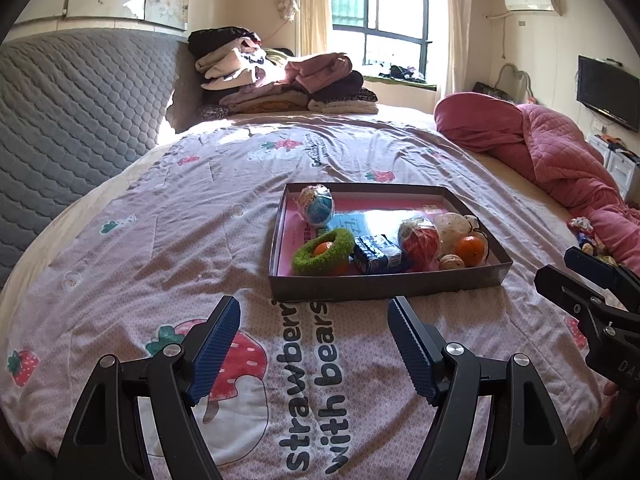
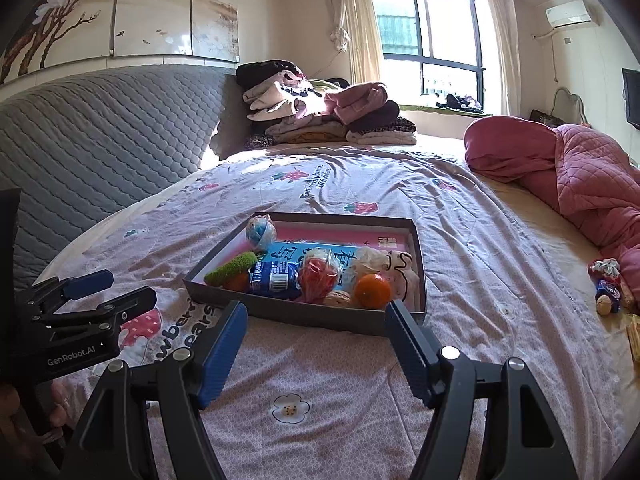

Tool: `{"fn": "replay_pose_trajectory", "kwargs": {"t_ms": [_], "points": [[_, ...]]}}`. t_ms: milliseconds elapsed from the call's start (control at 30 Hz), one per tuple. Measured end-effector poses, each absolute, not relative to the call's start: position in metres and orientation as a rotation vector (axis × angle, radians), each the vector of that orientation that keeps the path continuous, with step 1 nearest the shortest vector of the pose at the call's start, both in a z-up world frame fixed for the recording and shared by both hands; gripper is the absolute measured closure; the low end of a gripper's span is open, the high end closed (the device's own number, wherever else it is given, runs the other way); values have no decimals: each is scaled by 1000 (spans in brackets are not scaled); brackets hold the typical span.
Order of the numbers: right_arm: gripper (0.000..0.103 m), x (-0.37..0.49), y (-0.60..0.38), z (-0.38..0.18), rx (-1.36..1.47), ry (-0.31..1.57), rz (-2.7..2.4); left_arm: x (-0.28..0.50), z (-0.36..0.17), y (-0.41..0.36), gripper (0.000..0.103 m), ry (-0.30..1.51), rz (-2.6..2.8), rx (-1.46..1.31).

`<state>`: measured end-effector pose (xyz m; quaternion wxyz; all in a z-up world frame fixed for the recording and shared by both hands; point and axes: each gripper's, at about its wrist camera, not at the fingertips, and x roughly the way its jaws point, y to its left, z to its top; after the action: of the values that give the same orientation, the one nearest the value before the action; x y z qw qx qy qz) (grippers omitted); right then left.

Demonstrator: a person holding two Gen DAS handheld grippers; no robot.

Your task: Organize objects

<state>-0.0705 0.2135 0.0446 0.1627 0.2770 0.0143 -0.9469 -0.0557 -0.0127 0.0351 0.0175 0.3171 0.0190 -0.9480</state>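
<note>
The shallow cardboard tray (image 1: 384,288) lies on the bed's strawberry-print quilt (image 1: 160,248), just ahead of both claws, and already holds most of the small things: a green fuzzy ring (image 1: 324,254) with an orange piece in its middle, a blue drink carton (image 1: 378,258), a red ball in clear wrap (image 1: 418,242), a blue-and-white wrapped ball (image 1: 318,204) at the far corner, a tangerine (image 1: 471,250) and a walnut (image 1: 452,262). A few loose bits (image 2: 608,286), among them what looks like another walnut and some wrapped sweets, sit well apart on the right side of the bed near the pink quilted blanket (image 2: 592,184). The left claw (image 1: 316,316) stands wide with nothing between its blue pads, and the right claw (image 2: 316,320) is likewise wide and empty. All of these things look light. The wrapped balls will likely be slippery and crackly, so a grip across the middle of the ball rather than on loose film seems safest; the tangerine is soft and bruises under a hard squeeze; the walnut is stiff but small and round, apt to roll on soft bedding. The tray's thin walls would probably flex, so it is better taken by a side wall near a corner, and the soft mattress gives little firm backing.
</note>
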Motion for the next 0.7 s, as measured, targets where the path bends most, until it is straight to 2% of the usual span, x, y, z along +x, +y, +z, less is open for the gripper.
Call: {"fn": "replay_pose_trajectory", "kwargs": {"t_ms": [700], "points": [[32, -67, 214, 34, 812, 36, -2704, -58, 11, -6, 26, 58, -2910, 1052]]}}
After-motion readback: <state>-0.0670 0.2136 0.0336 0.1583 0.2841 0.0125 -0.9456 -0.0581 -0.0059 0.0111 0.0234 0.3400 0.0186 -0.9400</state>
